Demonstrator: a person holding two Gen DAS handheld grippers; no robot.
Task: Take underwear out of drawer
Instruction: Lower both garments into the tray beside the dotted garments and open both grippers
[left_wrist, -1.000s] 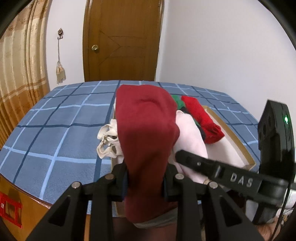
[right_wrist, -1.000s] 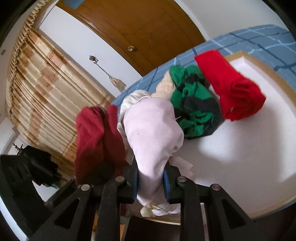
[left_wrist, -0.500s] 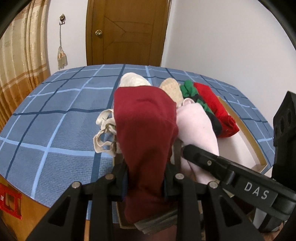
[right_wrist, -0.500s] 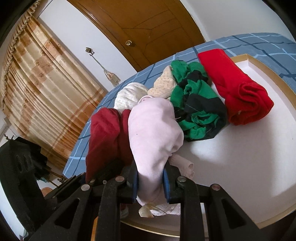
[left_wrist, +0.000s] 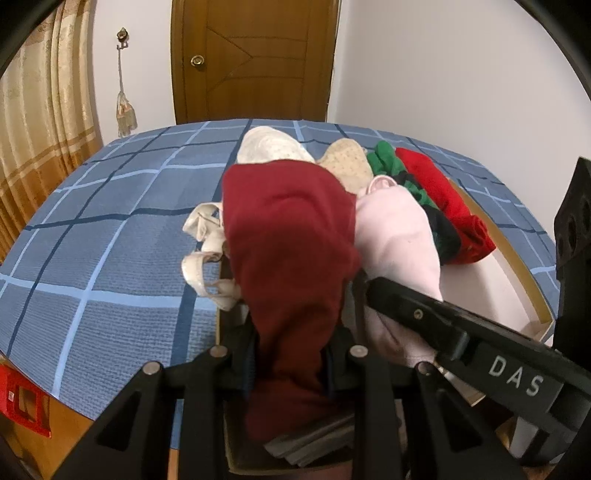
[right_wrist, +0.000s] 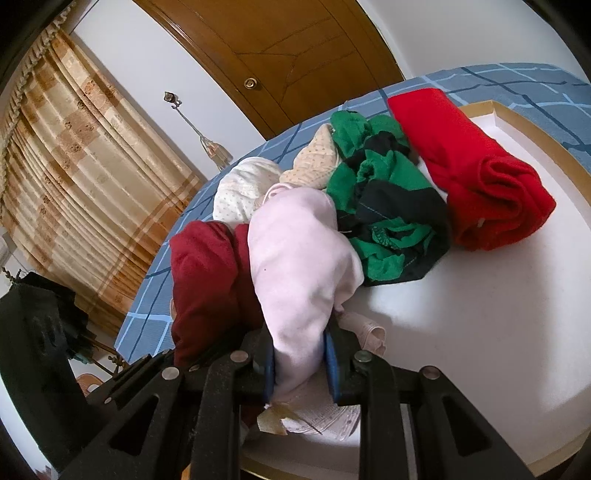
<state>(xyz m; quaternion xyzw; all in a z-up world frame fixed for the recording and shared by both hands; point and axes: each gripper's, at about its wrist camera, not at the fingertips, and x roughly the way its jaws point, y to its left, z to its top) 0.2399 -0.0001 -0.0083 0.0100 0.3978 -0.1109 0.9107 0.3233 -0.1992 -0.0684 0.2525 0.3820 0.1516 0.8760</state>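
Note:
A dark red underwear piece (left_wrist: 288, 240) hangs between the pads of my left gripper (left_wrist: 290, 369), which is shut on it. Just to its right, my right gripper (right_wrist: 299, 365) is shut on a pale pink underwear piece (right_wrist: 299, 258). The two bundles touch side by side over the near left corner of the drawer (right_wrist: 480, 332), a white-floored box with a wooden rim. Inside it lie a green and black garment (right_wrist: 380, 206) and a rolled bright red garment (right_wrist: 472, 173). The right gripper's black finger (left_wrist: 406, 306) crosses the left wrist view.
The drawer rests on a blue checked bedspread (left_wrist: 110, 229). A cream strappy garment (left_wrist: 203, 236) hangs over its left rim, with a white dotted piece (right_wrist: 243, 184) and a beige dotted piece (right_wrist: 317, 158) behind. A wooden door (left_wrist: 255, 59) and curtains (right_wrist: 74, 166) stand beyond.
My left gripper has sunk and tipped downward with the dark red piece, so more of the bed and pile shows. The right gripper has stayed almost still, holding the pink piece.

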